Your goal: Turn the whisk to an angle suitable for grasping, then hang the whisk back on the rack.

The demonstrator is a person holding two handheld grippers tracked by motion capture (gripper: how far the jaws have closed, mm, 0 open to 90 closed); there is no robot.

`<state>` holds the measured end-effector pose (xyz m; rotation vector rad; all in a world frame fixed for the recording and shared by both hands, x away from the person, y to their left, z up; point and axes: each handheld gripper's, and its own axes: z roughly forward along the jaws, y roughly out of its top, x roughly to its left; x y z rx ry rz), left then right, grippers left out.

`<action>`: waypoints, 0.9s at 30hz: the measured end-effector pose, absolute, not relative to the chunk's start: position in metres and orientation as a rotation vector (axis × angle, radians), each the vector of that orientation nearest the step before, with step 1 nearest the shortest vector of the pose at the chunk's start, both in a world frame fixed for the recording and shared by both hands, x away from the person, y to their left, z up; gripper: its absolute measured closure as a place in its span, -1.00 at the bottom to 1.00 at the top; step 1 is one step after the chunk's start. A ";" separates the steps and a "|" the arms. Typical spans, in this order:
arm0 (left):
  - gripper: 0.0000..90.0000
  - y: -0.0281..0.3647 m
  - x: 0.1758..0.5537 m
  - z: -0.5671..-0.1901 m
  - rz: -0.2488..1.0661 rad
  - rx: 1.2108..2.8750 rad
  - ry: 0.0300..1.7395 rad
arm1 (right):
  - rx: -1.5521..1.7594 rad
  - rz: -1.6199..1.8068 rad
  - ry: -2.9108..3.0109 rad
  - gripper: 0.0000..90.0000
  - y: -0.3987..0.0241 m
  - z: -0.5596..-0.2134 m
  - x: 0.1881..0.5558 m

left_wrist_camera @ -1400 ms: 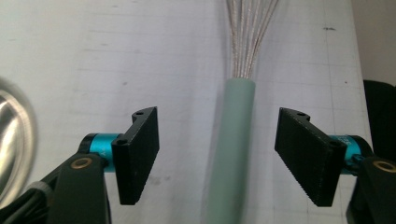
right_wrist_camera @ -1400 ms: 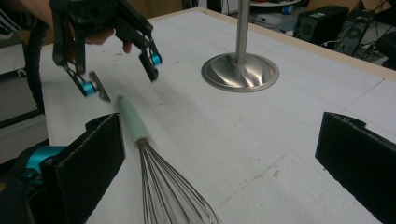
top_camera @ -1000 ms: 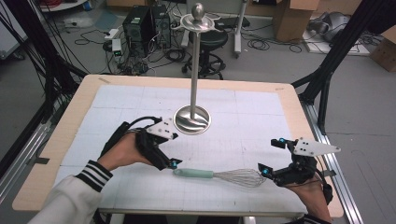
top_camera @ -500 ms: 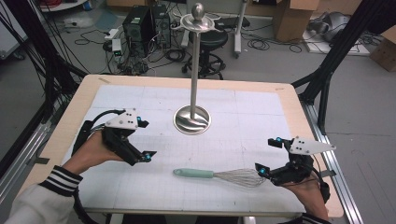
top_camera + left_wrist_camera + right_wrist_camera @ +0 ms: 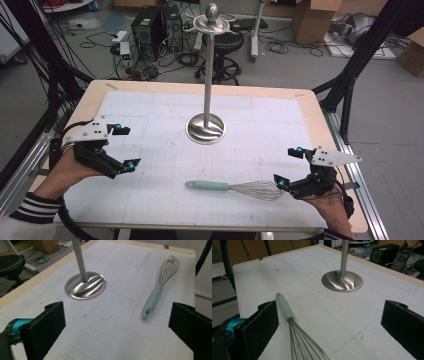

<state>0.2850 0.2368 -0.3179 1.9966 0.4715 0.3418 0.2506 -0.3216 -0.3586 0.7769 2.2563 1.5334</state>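
Flat on the white gridded table mat (image 5: 150,110) lies a wire balloon whisk with a mint-green handle (image 5: 235,188), in front of the polished steel stand with its round base (image 5: 205,128). Its wires seem just short of the right gripper (image 5: 287,167), whose jaws gape empty. The left gripper (image 5: 125,146), also released wide, hovers well apart from the handle's end.

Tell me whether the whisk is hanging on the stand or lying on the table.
Lying flat on the table. The whisk rests on its side, apart from the stand.
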 end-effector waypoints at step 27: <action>-0.96 0.257 0.276 -0.345 0.375 1.937 0.503 | 0.741 1.549 2.256 -0.99 -0.317 -0.353 0.251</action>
